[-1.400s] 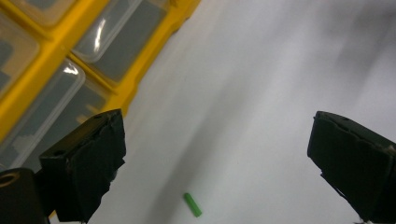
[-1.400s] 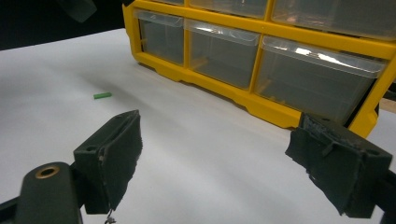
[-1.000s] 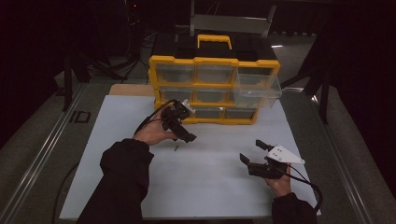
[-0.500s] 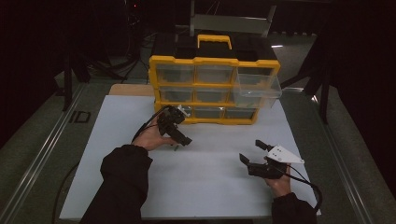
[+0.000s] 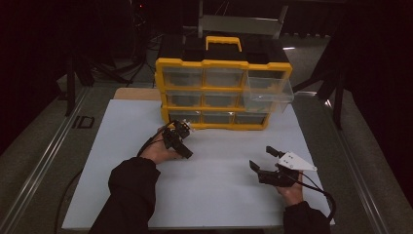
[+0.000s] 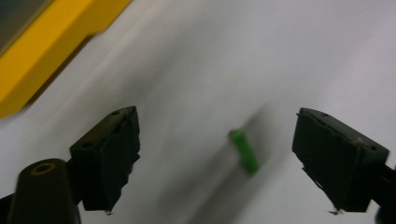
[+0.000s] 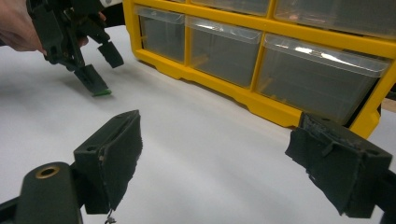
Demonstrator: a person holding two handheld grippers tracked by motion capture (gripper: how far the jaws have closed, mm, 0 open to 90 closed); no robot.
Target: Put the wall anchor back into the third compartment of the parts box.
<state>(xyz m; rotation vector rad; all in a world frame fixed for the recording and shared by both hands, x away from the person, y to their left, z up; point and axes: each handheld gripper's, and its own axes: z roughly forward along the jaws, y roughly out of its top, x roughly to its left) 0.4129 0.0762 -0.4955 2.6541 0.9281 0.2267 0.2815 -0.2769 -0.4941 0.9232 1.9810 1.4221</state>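
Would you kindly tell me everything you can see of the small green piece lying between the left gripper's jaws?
The small green piece is a short, bright green stick with rounded ends, plastic by its look, though motion blur hides any detail. It lies flat and slantwise on the white table sheet, near the front of the yellow drawer cabinet. The left gripper straddles it with jaws open and just now closing; in that gripper's view neither pad touches it. In the right gripper view one jaw tip stands right at it.

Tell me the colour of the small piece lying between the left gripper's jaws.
Bright green: the small green piece shows best in the left gripper view.
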